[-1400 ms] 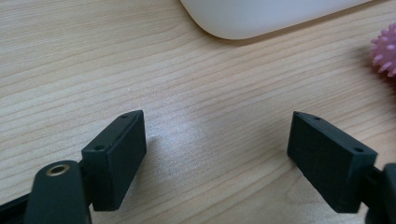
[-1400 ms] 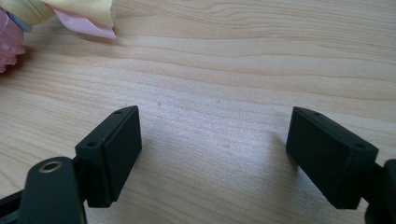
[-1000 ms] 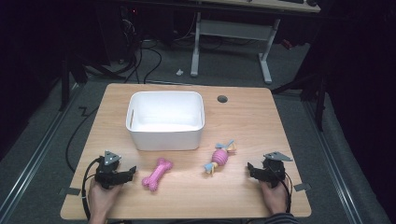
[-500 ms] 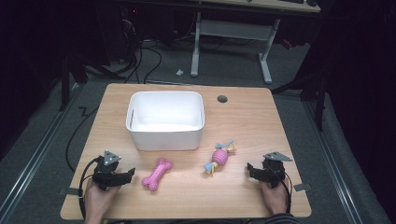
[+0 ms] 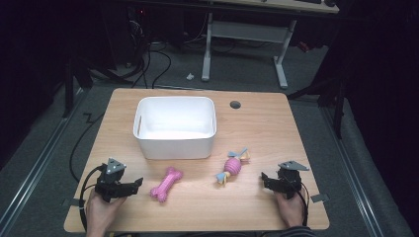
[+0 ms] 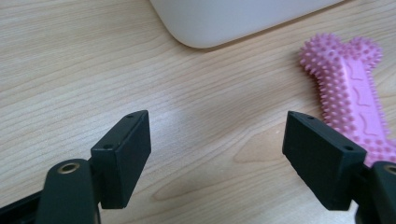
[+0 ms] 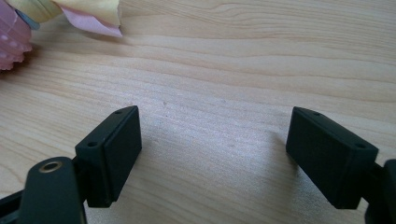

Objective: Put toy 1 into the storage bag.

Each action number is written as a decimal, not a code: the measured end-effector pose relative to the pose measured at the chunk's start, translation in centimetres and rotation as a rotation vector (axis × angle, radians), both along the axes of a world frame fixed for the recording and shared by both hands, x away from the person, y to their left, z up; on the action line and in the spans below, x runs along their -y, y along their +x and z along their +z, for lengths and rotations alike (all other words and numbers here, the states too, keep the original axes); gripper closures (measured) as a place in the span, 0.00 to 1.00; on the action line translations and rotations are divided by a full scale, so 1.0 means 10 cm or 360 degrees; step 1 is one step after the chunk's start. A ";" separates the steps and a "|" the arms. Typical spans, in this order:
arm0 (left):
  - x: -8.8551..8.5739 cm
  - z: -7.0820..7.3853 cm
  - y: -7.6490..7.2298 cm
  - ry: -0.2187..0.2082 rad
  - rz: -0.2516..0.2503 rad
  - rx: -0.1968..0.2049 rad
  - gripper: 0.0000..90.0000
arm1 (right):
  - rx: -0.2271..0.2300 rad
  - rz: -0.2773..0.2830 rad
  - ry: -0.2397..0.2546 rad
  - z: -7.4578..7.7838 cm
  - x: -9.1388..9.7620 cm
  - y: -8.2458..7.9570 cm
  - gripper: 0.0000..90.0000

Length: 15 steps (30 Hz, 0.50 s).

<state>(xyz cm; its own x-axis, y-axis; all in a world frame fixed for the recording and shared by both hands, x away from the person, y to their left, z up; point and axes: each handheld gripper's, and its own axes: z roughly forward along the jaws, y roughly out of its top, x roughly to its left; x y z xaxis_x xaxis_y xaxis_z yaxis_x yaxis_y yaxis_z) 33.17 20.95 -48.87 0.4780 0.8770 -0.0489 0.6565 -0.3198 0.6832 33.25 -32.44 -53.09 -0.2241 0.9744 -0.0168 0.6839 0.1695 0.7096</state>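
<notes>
A spiky pink bone toy (image 5: 166, 183) lies on the wooden table (image 5: 257, 128) in front of a white bin (image 5: 175, 127). To its right rests a pink candy-shaped toy (image 5: 230, 166) with yellow and blue ends. My left gripper (image 5: 134, 184) rests low at the table's front left, open, pointing at the bone toy (image 6: 348, 88), which sits just beyond its right jaw. My right gripper (image 5: 265, 179) rests at the front right, open, with bare wood between its jaws. The candy toy (image 7: 14, 32) is at the upper left of the right gripper view.
A round cable hole (image 5: 235, 104) is in the table behind the bin. The bin's corner (image 6: 224, 23) shows at the top of the left gripper view. A desk frame (image 5: 247, 34) and cables stand on the dark floor beyond the table.
</notes>
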 end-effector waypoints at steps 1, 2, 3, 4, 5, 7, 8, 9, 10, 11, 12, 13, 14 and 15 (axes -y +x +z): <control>0.01 0.02 -0.01 0.0000 -0.0003 -0.0001 0.26 | 0.0000 0.0001 0.0000 0.00 0.00 0.00 0.20; 0.01 0.03 -0.01 -0.0001 -0.0003 0.0000 0.26 | 0.0000 0.0002 0.0000 0.00 0.00 0.00 0.20; 0.02 0.05 -0.01 -0.0003 -0.0005 0.0001 0.26 | 0.0000 0.0002 0.0000 0.00 0.00 0.00 0.20; 0.03 0.06 -0.02 -0.0004 -0.0009 0.0000 0.25 | 0.0000 0.0004 0.0000 0.00 0.00 0.00 0.20; 0.05 0.08 -0.02 -0.0006 -0.0013 0.0002 0.25 | -0.0001 0.0005 -0.0001 0.00 0.00 0.00 0.20; 0.07 0.11 -0.02 -0.0002 -0.0030 0.0003 0.25 | 0.0000 0.0006 -0.0001 0.00 0.00 0.00 0.20; 0.09 0.12 -0.03 -0.0004 -0.0035 0.0006 0.25 | 0.0000 0.0006 -0.0001 0.00 0.00 0.00 0.20; 0.11 0.14 -0.03 0.0001 -0.0045 0.0008 0.25 | 0.0000 0.0006 -0.0001 0.00 0.00 0.00 0.20; 0.13 0.15 -0.03 0.0004 -0.0054 0.0010 0.25 | 0.0000 0.0006 0.0000 0.00 0.00 0.00 0.20; 0.15 0.16 -0.03 0.0006 -0.0062 0.0011 0.25 | 0.0000 0.0006 -0.0001 0.00 0.00 0.00 0.20; 0.17 0.18 -0.03 0.0012 -0.0073 0.0013 0.25 | -0.0001 0.0006 0.0001 0.00 0.00 0.00 0.20; 0.19 0.19 -0.02 0.0010 -0.0079 0.0005 0.26 | 0.0000 0.0007 0.0000 0.00 0.00 0.00 0.20; 0.21 0.20 -0.02 0.0002 -0.0089 -0.0011 0.27 | 0.0000 0.0007 -0.0001 0.00 0.00 0.00 0.20; 0.23 0.21 -0.02 0.0003 -0.0096 -0.0015 0.27 | 0.0000 0.0008 -0.0001 0.00 0.00 0.00 0.20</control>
<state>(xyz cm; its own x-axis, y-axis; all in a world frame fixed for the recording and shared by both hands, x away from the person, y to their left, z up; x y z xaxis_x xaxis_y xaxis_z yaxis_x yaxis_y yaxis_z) 32.98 18.66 -46.78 0.5294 0.8468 -0.0520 0.6425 -0.3602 0.6763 33.22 -32.43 -53.09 -0.2288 0.9733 -0.0177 0.6831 0.1735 0.7094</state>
